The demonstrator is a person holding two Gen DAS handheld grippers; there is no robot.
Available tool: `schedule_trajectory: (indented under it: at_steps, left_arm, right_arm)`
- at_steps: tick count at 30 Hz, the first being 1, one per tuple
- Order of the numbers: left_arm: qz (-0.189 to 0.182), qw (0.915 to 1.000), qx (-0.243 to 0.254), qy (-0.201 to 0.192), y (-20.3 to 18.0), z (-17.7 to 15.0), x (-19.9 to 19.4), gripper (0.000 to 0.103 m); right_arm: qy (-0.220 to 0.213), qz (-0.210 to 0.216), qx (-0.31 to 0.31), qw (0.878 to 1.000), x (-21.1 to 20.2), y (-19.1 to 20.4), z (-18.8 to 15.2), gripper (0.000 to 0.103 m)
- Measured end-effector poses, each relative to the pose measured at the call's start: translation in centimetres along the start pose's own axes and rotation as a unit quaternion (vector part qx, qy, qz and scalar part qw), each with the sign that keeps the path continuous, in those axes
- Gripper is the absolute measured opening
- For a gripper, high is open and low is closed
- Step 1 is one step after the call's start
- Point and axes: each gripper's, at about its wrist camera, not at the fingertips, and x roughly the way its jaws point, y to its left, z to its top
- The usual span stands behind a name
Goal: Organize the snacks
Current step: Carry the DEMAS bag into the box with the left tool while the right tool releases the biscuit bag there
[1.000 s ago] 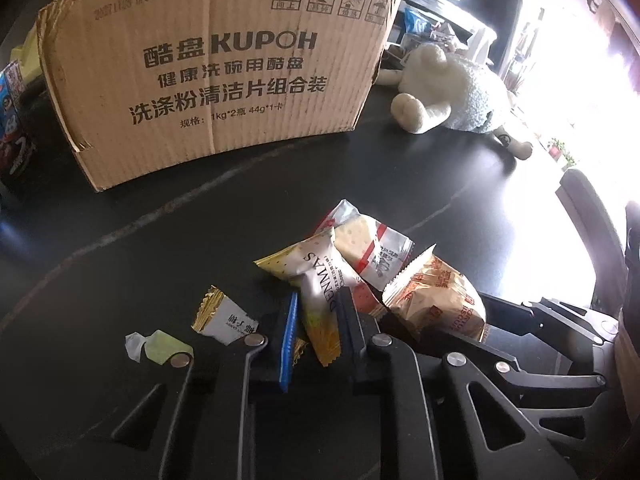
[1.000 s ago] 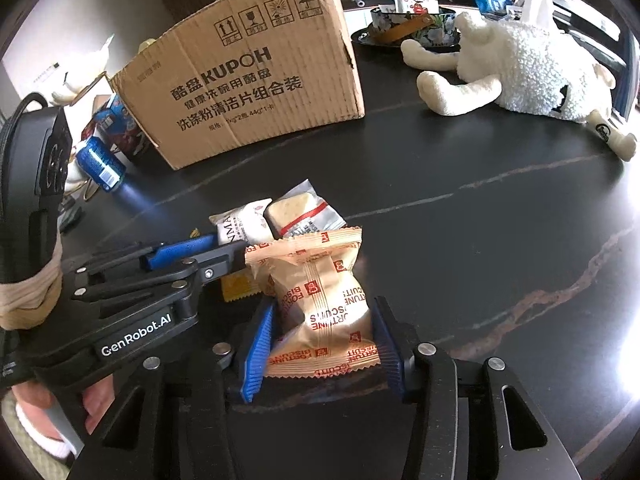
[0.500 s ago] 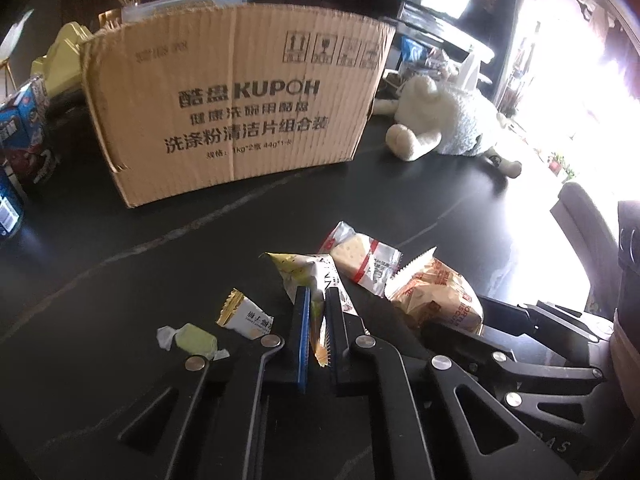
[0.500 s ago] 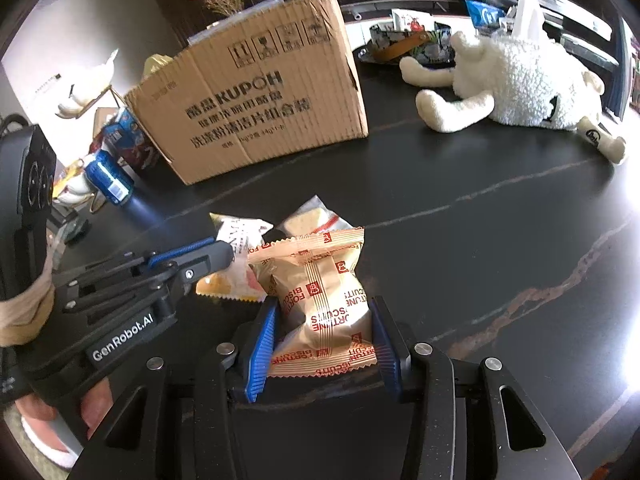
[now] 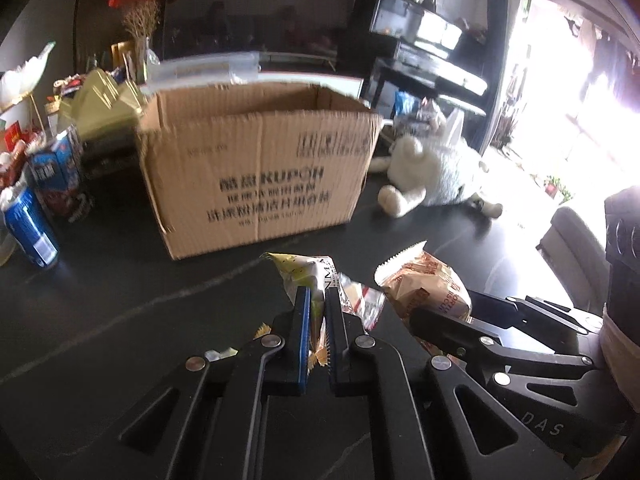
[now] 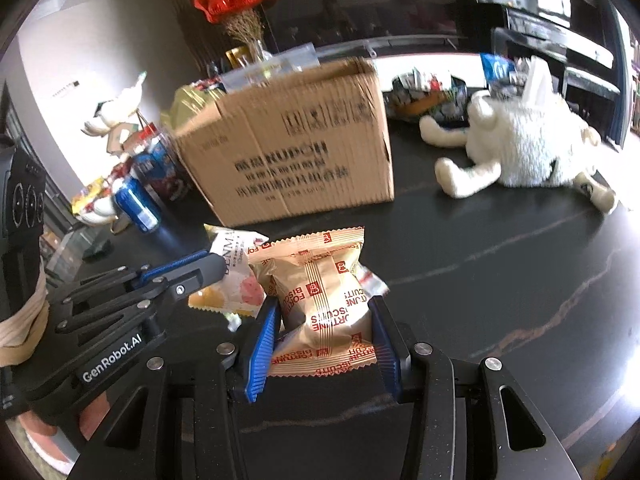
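Observation:
My left gripper is shut on a yellow-and-white snack packet and holds it above the black table; this packet also shows in the right wrist view. My right gripper is shut on an orange fortune-biscuit packet, also lifted; it shows in the left wrist view too. A white-and-red cracker packet lies on the table between them. The open cardboard box stands ahead; it also shows in the right wrist view.
A white plush sheep lies right of the box. Blue cans and snack cartons stand to the left. Small wrapped candies lie under my left gripper. A bowl of snacks sits behind the box.
Both grippers have risen off the table with their packets and tilted up toward the box. The left jaws closed tighter on the yellow packet.

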Motion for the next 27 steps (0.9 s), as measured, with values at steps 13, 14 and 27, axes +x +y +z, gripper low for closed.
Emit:
schedule_trajectory:
  at_steps: [13, 14, 27]
  left_arm:
    - [0.026, 0.9984, -0.004, -0.049, 2.5, 4.9, -3.3, 0.008]
    - [0.025, 0.9984, -0.008, -0.051, 2.9, 5.3, -3.5, 0.008]
    - [0.064, 0.9950, 0.012, -0.076, 5.1, 11.4, -3.9, 0.008]
  right_arm:
    - [-0.047, 0.010, -0.020, 0.999, -0.9, 3.3, 5.4, 0.046]
    - [-0.050, 0.012, -0.022, 0.998, -0.8, 3.6, 5.9, 0.046]
    - [-0.068, 0.006, -0.056, 0.996, 0.7, 5.3, 13.1, 0.046]
